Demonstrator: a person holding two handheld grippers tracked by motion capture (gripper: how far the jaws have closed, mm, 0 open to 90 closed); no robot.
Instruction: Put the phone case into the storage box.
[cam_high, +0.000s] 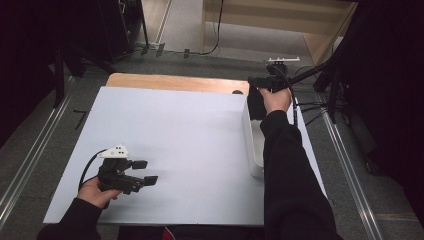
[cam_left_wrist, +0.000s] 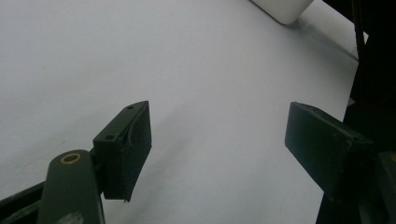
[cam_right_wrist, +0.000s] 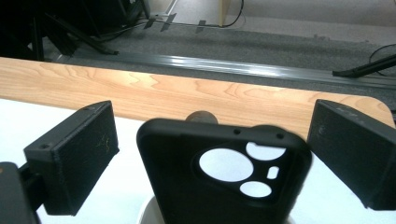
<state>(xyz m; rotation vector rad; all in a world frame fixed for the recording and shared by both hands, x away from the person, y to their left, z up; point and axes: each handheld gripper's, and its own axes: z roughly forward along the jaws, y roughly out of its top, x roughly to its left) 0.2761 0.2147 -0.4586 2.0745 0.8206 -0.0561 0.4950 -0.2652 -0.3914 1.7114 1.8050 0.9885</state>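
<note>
Resting near the front left corner of the table (cam_high: 165, 120), the left gripper (cam_high: 145, 172) lay in the person's left hand (cam_high: 95, 192), its two black jaws pointed toward the middle of the white table top. In the left gripper view those jaws stood well apart with nothing but bare white surface between them, and a rounded corner of a white container (cam_left_wrist: 280, 9) showed at the top edge, well away.

Across the middle, the table top lay bare as far as the long white container (cam_high: 252, 145), which stood along the right side of the table. A strip of light wood (cam_high: 175, 81) ran along the far edge of the table beyond the white sheet.

At the far end of that container, the right gripper (cam_high: 257, 92) was held in the person's right hand (cam_high: 276, 99), the black sleeve (cam_high: 290, 170) stretching over the container's right side. In the right gripper view a black phone case (cam_right_wrist: 224, 177) stood upright between the jaws, its camera cut-outs facing the camera, its lower end in the white container's rim (cam_right_wrist: 147, 210). The jaws stood open on either side of it, a clear gap showing at each edge, so the pads were not pressing on the case.
</note>
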